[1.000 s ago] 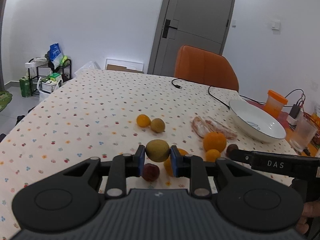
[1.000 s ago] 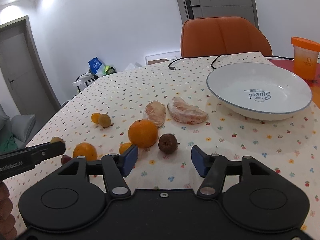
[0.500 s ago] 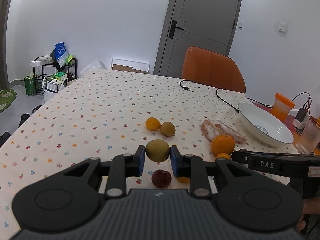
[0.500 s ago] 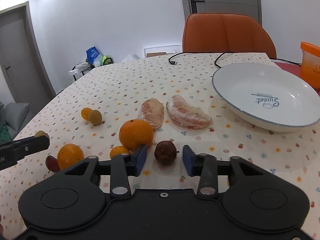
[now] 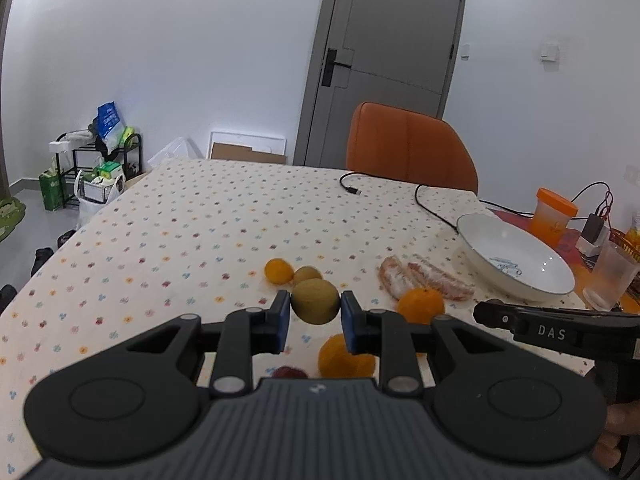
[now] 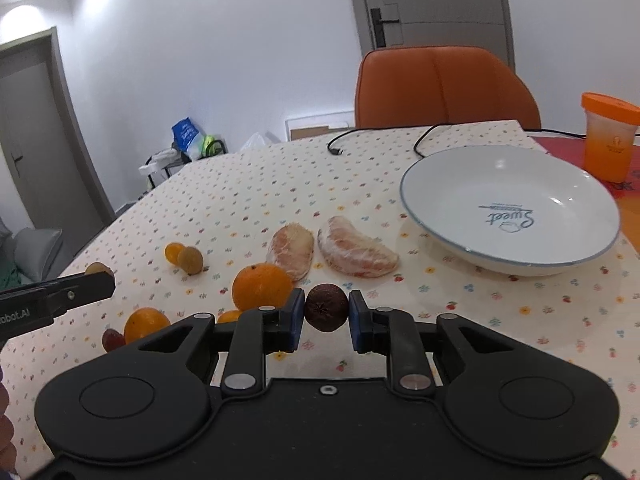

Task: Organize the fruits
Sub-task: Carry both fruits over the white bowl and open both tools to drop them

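Observation:
My left gripper is shut on a yellow-green round fruit and holds it above the table. My right gripper is shut on a dark brown fruit, low over the cloth. An empty white plate stands at the right. Loose on the cloth lie a big orange, two peeled pomelo segments, a small orange, a dark red fruit, and a small orange with a greenish fruit farther left.
An orange-lidded cup stands behind the plate. A black cable lies across the far cloth. An orange chair stands at the far edge. A clear glass and a charger are at the right.
My right gripper moved forward and closed on the dark brown fruit. My left gripper rose with the yellow-green fruit in it.

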{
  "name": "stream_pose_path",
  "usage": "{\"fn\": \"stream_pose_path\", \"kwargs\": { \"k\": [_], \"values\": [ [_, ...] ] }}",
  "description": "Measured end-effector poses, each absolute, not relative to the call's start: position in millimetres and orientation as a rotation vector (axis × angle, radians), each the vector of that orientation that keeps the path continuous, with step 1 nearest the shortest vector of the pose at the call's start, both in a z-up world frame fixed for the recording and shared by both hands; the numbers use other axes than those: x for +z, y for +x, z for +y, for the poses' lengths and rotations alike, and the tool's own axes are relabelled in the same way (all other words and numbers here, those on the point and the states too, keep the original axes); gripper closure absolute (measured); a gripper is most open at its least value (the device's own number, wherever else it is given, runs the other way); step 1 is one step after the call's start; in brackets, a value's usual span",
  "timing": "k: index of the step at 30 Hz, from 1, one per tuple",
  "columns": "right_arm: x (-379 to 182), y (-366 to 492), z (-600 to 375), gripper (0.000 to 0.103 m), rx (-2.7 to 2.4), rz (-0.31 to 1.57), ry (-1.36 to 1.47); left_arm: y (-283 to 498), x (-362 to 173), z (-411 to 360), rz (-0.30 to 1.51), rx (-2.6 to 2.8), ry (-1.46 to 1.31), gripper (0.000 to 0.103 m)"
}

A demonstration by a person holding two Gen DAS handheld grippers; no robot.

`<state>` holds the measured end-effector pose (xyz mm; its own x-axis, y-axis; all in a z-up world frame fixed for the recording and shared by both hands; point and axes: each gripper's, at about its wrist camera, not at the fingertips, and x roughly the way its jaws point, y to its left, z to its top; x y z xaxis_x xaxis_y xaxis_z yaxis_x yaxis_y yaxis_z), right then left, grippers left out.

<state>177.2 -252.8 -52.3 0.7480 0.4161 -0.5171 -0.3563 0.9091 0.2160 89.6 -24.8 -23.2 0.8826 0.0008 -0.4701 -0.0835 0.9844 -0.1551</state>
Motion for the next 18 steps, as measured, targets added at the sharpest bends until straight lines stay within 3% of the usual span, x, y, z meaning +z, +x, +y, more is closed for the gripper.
{"fn": "stream_pose_path", "kwargs": {
  "k": [18],
  "values": [
    [-28,177,-299,0.081,0.342,0.503,0.139,115,-2,-76,0.447,-0.062,-0.135,0.078]
  ]
}}
